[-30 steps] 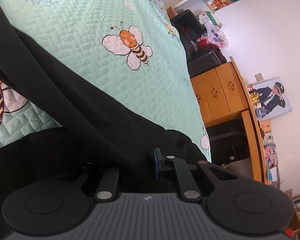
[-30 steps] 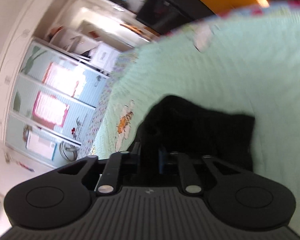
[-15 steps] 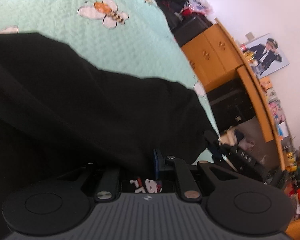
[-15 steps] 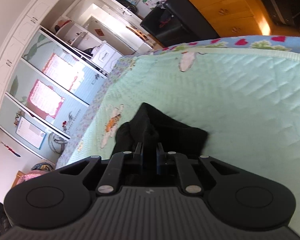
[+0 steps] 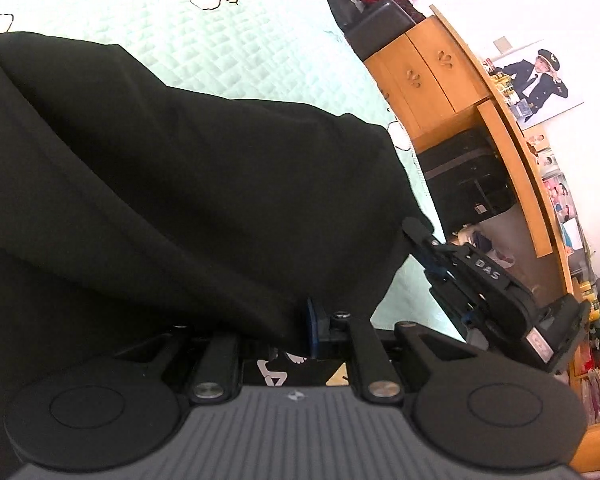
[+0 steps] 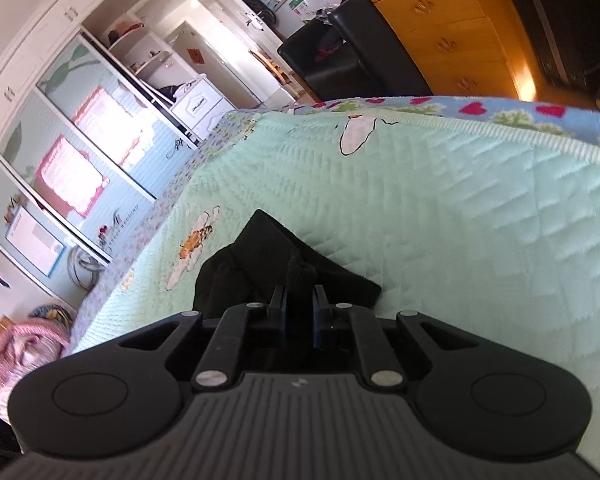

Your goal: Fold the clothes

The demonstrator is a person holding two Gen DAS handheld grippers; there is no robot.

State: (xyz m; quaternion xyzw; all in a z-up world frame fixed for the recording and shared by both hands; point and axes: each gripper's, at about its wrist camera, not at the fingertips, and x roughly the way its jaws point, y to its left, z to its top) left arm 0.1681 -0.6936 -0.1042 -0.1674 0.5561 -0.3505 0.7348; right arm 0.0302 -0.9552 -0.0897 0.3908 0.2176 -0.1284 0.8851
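Right wrist: right gripper (image 6: pixel 299 305) fingers pinch black garment (image 6: pixel 268 258) over quilt (image 6: pixel 460 216).

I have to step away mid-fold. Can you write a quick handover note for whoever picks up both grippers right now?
Left gripper: shut on the black garment, which drapes over it.
Right gripper: shut on a bunched edge of the same garment, near the left gripper.
Garment lies partly on the mint bee quilt.
Done: both edges gripped, brought close together.
Left: lay the fold down, smooth it, finish folding.
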